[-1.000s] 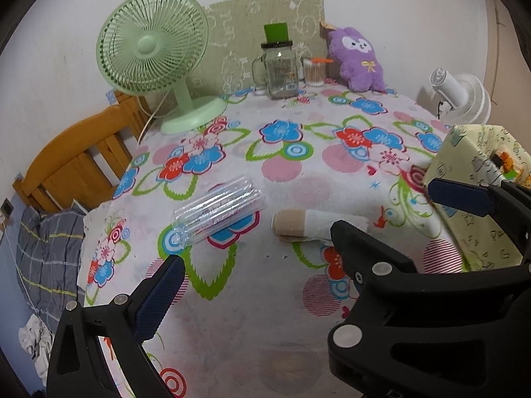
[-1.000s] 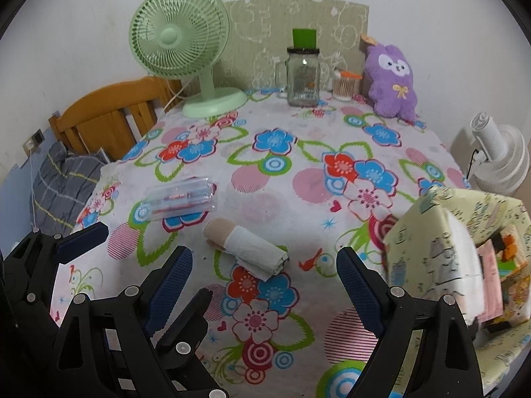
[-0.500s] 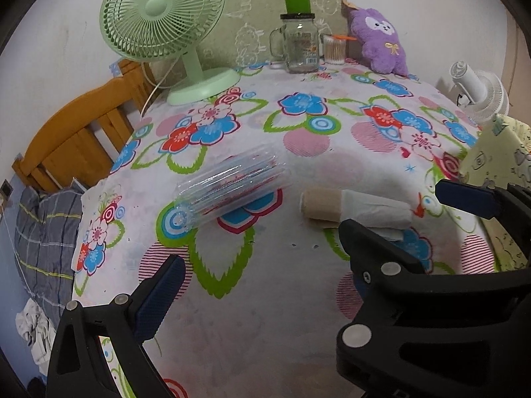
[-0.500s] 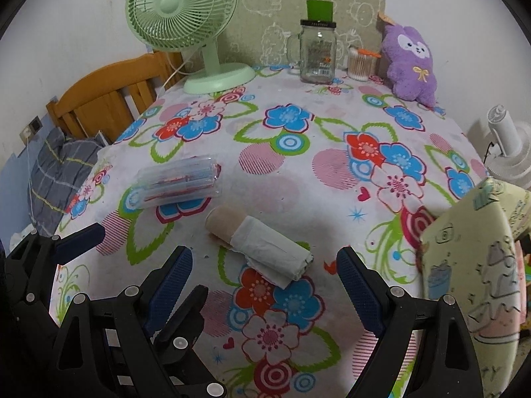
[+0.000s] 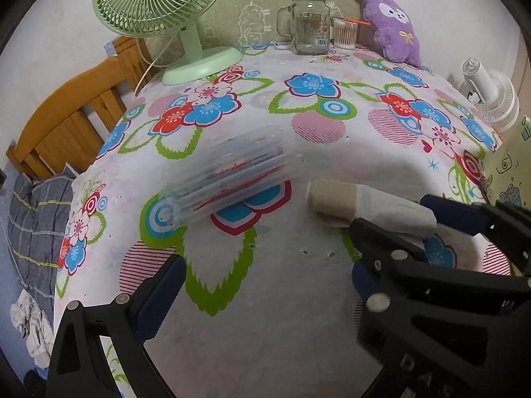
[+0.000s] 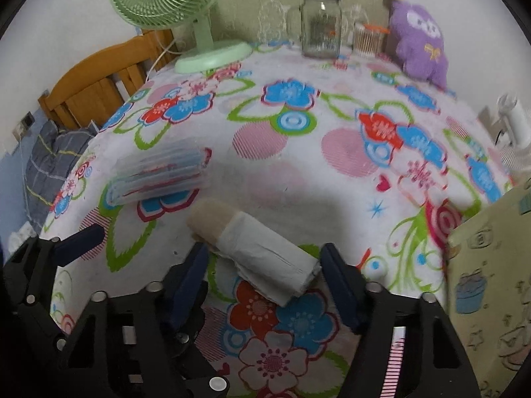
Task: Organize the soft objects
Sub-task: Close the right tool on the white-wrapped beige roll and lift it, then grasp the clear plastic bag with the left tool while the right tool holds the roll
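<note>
Right gripper [image 6: 264, 267] closing around the rolled socks [image 6: 255, 248] on the flowered tablecloth [image 6: 348, 152].

Its jaws, wide apart a second ago, are now narrowing, with the white end of the rolled socks between the blue pads; neither pad clearly presses on it yet. Both cameras sit lower and nearer the roll than before, so it looks larger. The left gripper [image 5: 262, 278], beside the roll on its beige-end side, stays spread wide with only bare cloth between its jaws. A clear plastic case [image 6: 159, 174] lies just beyond the roll's beige end, unmoved. Far behind the roll stand a green fan [image 6: 172, 3], a glass jar [image 6: 320, 26] and a purple plush toy [image 6: 419, 39]; a printed fabric box [image 6: 491, 272] sits to the roll's right.
</note>
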